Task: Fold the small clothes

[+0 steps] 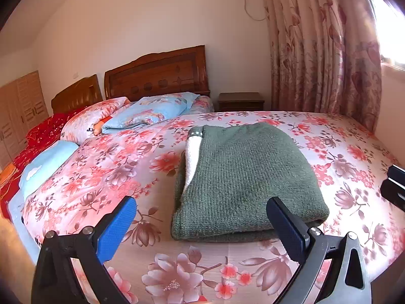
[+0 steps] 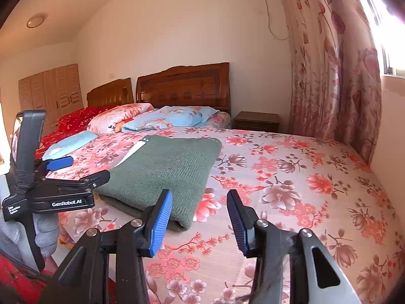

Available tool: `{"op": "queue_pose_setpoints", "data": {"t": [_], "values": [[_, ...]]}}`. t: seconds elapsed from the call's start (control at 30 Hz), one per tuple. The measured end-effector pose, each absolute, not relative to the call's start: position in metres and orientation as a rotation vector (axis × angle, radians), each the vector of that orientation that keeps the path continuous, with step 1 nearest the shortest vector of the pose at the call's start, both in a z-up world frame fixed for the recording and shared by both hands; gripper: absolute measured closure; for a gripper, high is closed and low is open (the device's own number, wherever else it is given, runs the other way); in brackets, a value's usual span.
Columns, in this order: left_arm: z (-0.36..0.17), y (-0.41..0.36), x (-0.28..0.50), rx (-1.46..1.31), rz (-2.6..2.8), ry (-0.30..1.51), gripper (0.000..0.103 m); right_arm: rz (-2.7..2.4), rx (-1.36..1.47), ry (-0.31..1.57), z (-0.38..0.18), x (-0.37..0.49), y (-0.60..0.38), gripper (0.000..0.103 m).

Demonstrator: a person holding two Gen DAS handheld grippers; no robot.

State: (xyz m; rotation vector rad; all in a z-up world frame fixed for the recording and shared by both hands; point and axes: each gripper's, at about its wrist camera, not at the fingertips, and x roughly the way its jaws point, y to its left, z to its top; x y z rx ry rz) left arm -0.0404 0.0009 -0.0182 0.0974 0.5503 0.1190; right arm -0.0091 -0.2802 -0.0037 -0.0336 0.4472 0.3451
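Note:
A folded green knitted garment point(image 1: 243, 177) with a white lining lies flat on the floral bedspread point(image 1: 114, 177). My left gripper point(image 1: 202, 225) is open and empty, just in front of the garment's near edge. In the right wrist view the garment point(image 2: 167, 169) lies to the front left. My right gripper point(image 2: 200, 217) is open and empty, over the bedspread point(image 2: 291, 190) beside the garment's near right corner. The left gripper's body point(image 2: 50, 190) shows at the left of that view; the right gripper's edge point(image 1: 395, 185) shows at the right of the left wrist view.
Pillows and a blue folded quilt point(image 1: 149, 111) lie at the head of the bed by the wooden headboard point(image 1: 157, 73). A nightstand point(image 1: 240, 101) and floral curtains point(image 1: 324, 50) stand at the far right. A second bed with red bedding point(image 1: 45, 131) is to the left.

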Motion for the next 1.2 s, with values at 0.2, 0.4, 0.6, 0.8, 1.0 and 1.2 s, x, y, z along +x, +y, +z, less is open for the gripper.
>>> {"op": "queue_pose_setpoints", "data": {"t": [0.2,0.4,0.6,0.8,1.0,1.2], "values": [[-0.018,0.001,-0.04,0.093,0.105,0.557,0.0,0.346,-0.046,0.441,-0.003,-0.01,-0.279,0.057],[-0.017,0.001,-0.041,0.086,0.106,0.554,0.0,0.357,-0.068,0.442,-0.004,-0.01,-0.275,0.057],[-0.016,0.002,-0.043,0.084,0.104,0.548,0.0,0.359,-0.073,0.444,-0.004,-0.01,-0.274,0.057],[-0.014,0.002,-0.045,0.082,0.102,0.539,0.0,0.361,-0.077,0.443,-0.005,-0.011,-0.272,0.057],[-0.013,0.0,-0.048,0.082,0.096,0.533,0.0,0.367,-0.081,0.447,-0.005,-0.012,-0.272,0.057],[-0.011,-0.002,-0.051,0.085,0.089,0.523,0.0,0.371,-0.083,0.446,-0.006,-0.011,-0.274,0.057]]}}
